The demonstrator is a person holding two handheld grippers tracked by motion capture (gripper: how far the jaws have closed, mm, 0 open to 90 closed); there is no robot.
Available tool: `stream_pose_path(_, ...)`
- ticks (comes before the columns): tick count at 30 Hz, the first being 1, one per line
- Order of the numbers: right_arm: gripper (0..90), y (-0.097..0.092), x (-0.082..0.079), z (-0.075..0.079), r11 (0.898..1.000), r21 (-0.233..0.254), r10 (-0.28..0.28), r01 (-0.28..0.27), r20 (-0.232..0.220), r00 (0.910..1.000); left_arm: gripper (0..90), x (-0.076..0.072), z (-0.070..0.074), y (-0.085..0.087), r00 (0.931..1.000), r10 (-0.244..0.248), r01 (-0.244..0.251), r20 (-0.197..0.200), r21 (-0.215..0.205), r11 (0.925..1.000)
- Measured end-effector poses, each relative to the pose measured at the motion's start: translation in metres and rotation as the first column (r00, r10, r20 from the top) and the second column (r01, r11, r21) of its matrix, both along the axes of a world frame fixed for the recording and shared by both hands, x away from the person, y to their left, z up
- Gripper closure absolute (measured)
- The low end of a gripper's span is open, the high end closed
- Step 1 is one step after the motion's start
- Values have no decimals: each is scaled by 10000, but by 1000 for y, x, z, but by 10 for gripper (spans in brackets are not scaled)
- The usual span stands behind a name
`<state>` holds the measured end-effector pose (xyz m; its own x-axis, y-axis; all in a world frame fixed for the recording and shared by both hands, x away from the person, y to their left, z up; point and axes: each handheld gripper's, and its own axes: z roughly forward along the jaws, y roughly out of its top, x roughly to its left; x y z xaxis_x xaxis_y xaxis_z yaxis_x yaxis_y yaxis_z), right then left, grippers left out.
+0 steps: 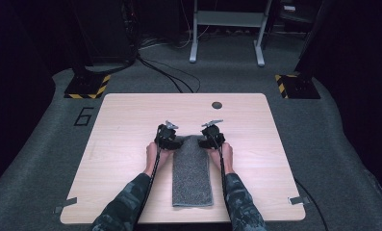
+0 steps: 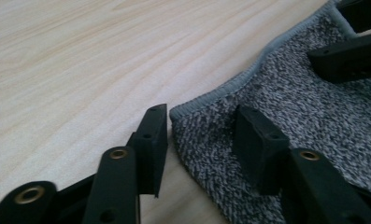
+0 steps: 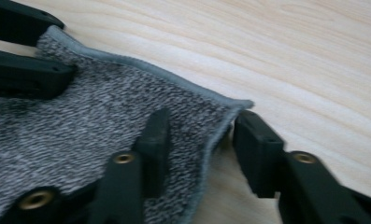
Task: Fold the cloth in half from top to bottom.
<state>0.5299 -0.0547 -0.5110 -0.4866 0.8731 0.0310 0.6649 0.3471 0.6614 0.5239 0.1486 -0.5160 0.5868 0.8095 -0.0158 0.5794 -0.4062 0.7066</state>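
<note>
Grey towel (image 1: pixel 192 168), left gripper (image 2: pixel 199 135), right gripper (image 3: pixel 199 140) straddling corners, half-open

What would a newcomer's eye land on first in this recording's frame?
The grey towel, folded into a long strip, lies at the middle of the pale wooden table. The left gripper and right gripper sit at its two far corners, each with one jaw on the cloth and one just off its edge, not yet pinching.

Camouflage sleeves (image 1: pixel 126 202); black grippers with brass-ringed holes, trailing cables.
</note>
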Motion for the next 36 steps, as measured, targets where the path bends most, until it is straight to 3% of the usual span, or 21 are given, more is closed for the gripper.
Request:
stream_pose_path(4,755,3,-5,-1,9996,254,142,-144,85,9999,631,-2,1,-2,9999,-121,121,-13,67,9999)
stream_pose_path(9,837,3,-10,-4,9980,618,105,-120,253,9996,730,-5,0,-4,9996,-265,264,-16,-18,9996)
stream_pose_path(13,848,3,-10,-5,9974,713,49,-66,240,9997,794,-7,-1,-5,9996,-267,268,76,-140,9995)
stream_pose_path(21,856,9,-12,-2,9997,262,14,-22,292,9996,834,-8,0,-6,9999,-163,164,26,-146,9998)
stream_pose_path(24,858,5,-12,-2,9995,321,-62,54,252,9997,835,-8,1,-3,10000,-24,25,20,-479,9988)
stream_pose_path(25,859,3,-13,-1,9990,437,-71,56,349,9994,836,-8,2,-1,9999,-128,129,38,-337,9994)
stream_pose_path(27,860,0,-16,0,9984,554,-177,147,538,9984,836,-9,4,-1,9999,11,-1,164,-602,9982)
stream_pose_path(28,861,-1,-17,2,9983,569,-165,130,614,9980,837,-9,7,0,9998,-69,77,171,-454,9989)
stream_pose_path(30,862,-1,-21,6,9971,726,-266,213,739,9969,837,-10,10,-1,9995,0,21,325,-647,9979)
stream_pose_path(32,863,-2,-23,11,9974,708,-167,97,985,9950,837,-12,15,0,9987,-32,61,517,-555,9984)
stream_pose_path(36,864,-5,-27,25,9964,808,139,-272,1610,9869,838,-15,24,1,9952,64,10,973,-762,9971)
